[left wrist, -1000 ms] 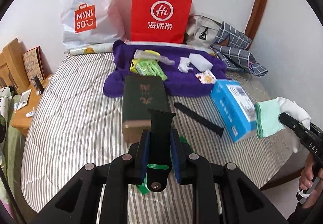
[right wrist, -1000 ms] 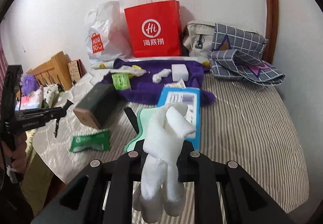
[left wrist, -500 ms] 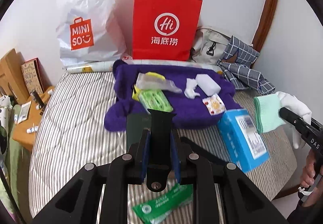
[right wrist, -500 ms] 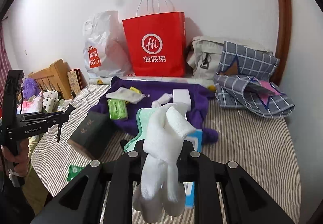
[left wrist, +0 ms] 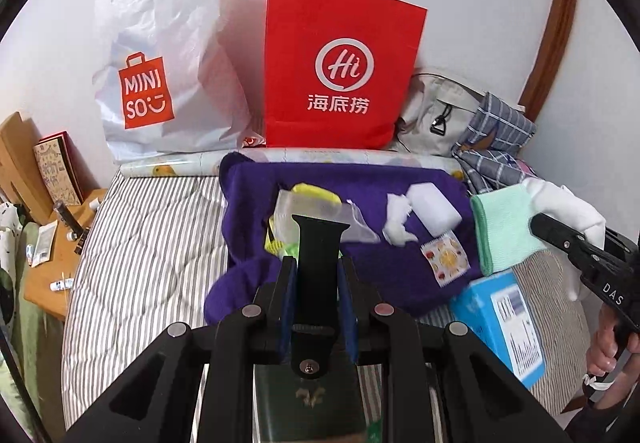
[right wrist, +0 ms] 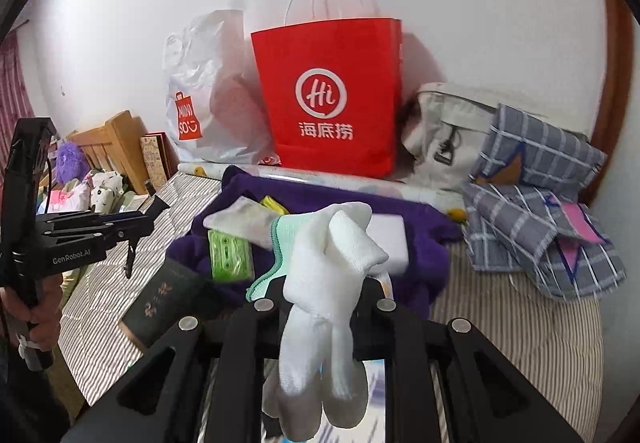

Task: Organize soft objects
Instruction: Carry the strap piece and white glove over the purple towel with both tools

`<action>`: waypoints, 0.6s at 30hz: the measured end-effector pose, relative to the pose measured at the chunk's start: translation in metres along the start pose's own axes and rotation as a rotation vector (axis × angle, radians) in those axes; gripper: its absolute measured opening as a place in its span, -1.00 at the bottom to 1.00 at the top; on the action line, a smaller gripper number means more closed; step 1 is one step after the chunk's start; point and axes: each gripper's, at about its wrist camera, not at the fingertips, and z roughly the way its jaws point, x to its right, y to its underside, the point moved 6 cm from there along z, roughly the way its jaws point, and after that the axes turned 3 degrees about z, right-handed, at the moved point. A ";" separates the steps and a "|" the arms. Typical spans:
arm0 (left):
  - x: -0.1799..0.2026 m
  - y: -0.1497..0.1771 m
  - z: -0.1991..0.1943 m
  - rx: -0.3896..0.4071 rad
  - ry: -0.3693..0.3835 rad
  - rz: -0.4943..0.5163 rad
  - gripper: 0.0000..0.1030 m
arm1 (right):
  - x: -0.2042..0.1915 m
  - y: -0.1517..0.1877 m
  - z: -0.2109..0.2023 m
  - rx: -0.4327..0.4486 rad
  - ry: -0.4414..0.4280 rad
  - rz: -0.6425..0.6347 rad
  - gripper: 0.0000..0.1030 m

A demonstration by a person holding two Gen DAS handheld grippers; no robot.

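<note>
Bright, even indoor light — soft shadows, fisheye bending, dark corners, slight blur.

A lived-in home bedroom: a bed [left wrist: 152, 227] with a striped quilt against a white wall, shopping bags [left wrist: 340, 71] and a backpack [right wrist: 448, 135] piled at its far side, a wooden bedside stand [left wrist: 52, 263] cluttered with small tubes.

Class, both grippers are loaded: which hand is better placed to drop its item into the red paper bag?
Probably the right: its gripper holds white socks roughly in line below the red bag. The left gripper holds a black strap.
</note>
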 end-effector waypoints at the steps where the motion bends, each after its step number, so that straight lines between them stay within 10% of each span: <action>1: 0.000 -0.003 0.003 -0.001 0.001 -0.002 -0.61 | 0.000 -0.005 0.005 -0.001 -0.002 -0.007 -0.67; 18: 0.011 -0.043 0.085 -0.063 0.021 0.019 -0.61 | 0.016 -0.007 0.114 -0.217 -0.165 -0.041 -0.67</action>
